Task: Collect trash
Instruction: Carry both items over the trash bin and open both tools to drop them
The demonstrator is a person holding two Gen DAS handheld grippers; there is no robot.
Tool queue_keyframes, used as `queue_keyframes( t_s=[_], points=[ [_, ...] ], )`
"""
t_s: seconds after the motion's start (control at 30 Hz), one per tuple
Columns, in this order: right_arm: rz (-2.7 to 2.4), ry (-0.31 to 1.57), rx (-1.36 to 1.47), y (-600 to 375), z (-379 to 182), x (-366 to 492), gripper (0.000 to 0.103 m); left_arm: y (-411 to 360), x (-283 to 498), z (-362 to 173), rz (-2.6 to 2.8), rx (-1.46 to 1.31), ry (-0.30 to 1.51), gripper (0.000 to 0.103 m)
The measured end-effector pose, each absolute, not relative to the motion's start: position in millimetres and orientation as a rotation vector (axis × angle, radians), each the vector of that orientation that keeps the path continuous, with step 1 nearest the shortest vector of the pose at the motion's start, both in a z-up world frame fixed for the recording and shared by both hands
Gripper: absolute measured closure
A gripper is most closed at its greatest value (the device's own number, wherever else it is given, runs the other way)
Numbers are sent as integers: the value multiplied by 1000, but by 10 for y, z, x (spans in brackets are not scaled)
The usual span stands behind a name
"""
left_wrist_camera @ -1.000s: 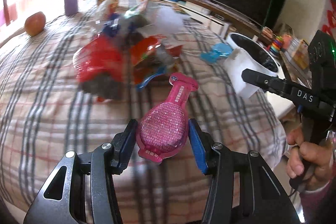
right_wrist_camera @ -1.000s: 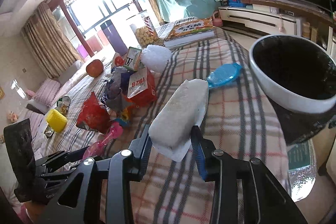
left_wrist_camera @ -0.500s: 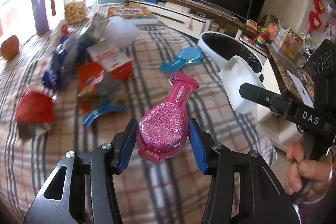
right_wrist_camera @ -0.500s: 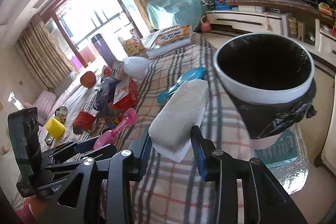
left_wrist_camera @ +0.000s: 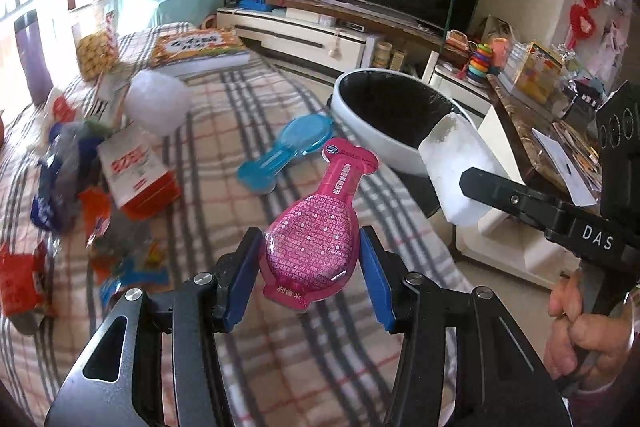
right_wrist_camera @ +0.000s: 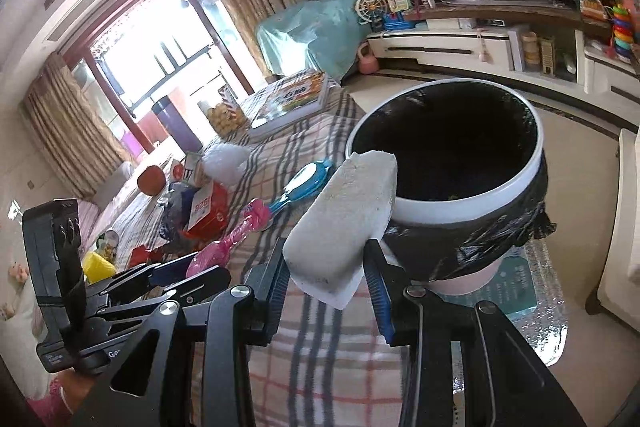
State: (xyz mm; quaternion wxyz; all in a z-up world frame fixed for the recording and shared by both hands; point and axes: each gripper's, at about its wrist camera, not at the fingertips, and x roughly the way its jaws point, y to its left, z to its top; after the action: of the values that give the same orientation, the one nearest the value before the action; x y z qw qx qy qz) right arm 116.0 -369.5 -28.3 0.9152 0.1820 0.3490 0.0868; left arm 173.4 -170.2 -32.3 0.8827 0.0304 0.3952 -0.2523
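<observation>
The left gripper (left_wrist_camera: 311,265) is clamped on a glossy pink pouch (left_wrist_camera: 316,231), bulb-shaped with a narrow flat neck and a dotted foil face, its blue pads pressing the rounded belly from both sides. Ahead of it and to its right stands the trash bin (left_wrist_camera: 360,121), a round white tub lined with crinkled black plastic, beside the edge of the checked cloth (left_wrist_camera: 224,123). The right gripper (right_wrist_camera: 327,281) grips a white foam block (right_wrist_camera: 344,219), a rough, grainy rectangular slab whose far end overlaps the bin's rim in its view. Flat on the cloth just beyond the left gripper lies a smooth blue plastic pouch (left_wrist_camera: 286,149) of the same shape; further to its left sit a red and white carton (left_wrist_camera: 138,171) and crumpled wrappers (left_wrist_camera: 64,171).
</observation>
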Motion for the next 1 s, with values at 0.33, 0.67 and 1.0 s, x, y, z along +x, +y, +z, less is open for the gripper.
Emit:
queue_keyframes(
  t_s=[0.33, 0.67, 1.0],
  points=[
    [152, 697, 378, -3935, -199, 1260, 65, -1958, 1927, -159, -555, 71, 800, 54],
    [111, 683, 350, -4238, -142, 1446, 65, -2250, 2195, -71, -575, 82, 793, 54],
    [102, 703, 313, -4443, -164, 1661, 65, -2524, 2466, -104, -593, 106, 808, 54]
  ],
)
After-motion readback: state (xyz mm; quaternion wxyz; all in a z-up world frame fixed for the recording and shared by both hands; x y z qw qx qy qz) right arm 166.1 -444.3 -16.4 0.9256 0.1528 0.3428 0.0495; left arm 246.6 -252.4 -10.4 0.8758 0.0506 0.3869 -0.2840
